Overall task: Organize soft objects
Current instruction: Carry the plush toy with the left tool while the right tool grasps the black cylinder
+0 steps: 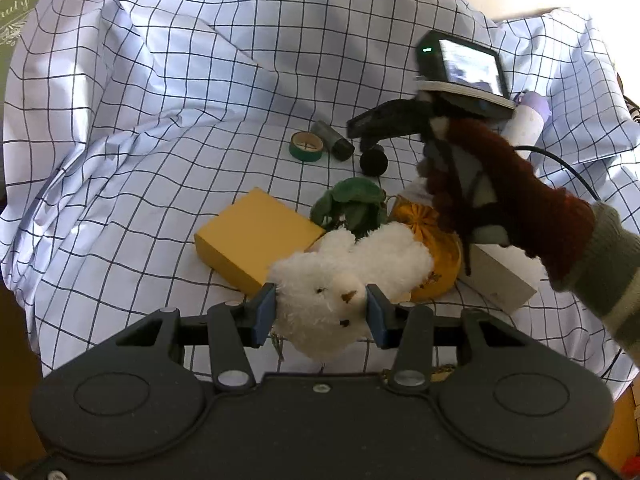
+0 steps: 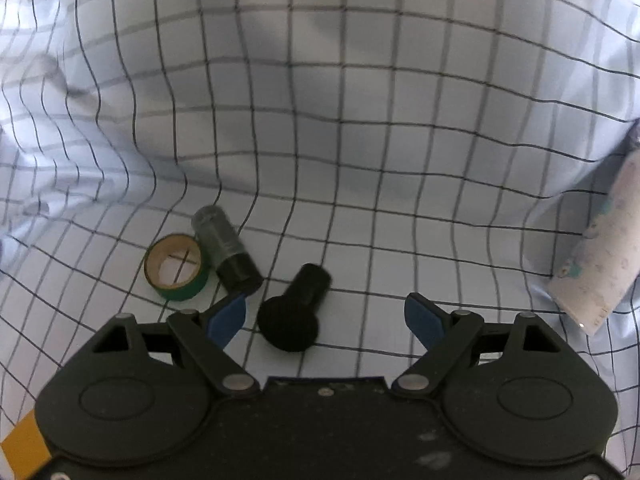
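A white plush bear point(image 1: 352, 276) hangs over the checked cloth, and my left gripper point(image 1: 321, 312) is shut on its head, the blue pads pressing into both sides. Behind it lie a green soft toy point(image 1: 352, 204) and an orange pouch point(image 1: 428, 240). In the right wrist view my right gripper point(image 2: 326, 316) stands open above the cloth. A black foam-topped microphone piece point(image 2: 294, 312) lies between its fingers, untouched. The left wrist view shows the same right gripper point(image 1: 368, 126) from the side, held by a gloved hand point(image 1: 512, 200).
A yellow box point(image 1: 252, 236) and a white box point(image 1: 500, 276) lie beside the plush toys. A green tape roll point(image 2: 176, 266) and a dark cylinder point(image 2: 226, 250) lie left of the black piece. A pale tube point(image 2: 604, 248) rests at the right. Checked cloth point(image 2: 360, 100) rises in folds all around.
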`<action>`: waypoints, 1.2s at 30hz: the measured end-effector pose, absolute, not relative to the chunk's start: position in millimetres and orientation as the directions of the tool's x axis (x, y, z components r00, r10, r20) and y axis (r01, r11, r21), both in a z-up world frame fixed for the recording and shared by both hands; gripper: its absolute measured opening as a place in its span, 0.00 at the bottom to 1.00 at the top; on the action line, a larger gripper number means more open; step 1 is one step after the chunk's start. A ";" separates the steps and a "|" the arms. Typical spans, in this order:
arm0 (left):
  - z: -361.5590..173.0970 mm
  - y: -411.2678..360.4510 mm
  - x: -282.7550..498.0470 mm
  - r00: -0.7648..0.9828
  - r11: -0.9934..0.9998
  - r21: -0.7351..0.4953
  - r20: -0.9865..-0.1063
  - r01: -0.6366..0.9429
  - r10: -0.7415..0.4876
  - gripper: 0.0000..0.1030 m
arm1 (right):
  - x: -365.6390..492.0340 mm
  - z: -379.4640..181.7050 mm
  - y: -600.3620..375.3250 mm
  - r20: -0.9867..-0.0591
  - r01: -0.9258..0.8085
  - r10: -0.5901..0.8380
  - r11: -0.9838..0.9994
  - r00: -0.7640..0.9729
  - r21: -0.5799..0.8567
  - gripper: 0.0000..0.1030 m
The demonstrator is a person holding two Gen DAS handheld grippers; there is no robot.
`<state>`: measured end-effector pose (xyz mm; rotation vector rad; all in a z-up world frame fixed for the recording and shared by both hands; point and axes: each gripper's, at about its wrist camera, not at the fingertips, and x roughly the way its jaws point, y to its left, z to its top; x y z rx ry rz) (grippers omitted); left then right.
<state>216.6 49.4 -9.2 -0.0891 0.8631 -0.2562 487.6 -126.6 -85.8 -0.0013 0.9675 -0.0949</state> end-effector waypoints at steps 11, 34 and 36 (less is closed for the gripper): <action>-6.5 51.1 214.9 0.617 0.964 -0.194 -0.741 0.182 -0.265 0.45 | 507.0 -101.4 -133.1 -0.895 0.125 0.009 0.990 0.446 0.072 0.39; 15.6 44.3 184.1 0.623 0.962 -0.191 -0.734 0.195 -0.272 0.45 | 403.4 19.2 -171.3 -0.716 0.110 0.163 0.941 0.679 0.319 0.33; 18.0 42.4 178.2 0.620 0.961 -0.190 -0.736 0.200 -0.274 0.46 | 381.8 28.2 -174.5 -0.697 0.099 0.175 0.937 0.696 0.334 0.33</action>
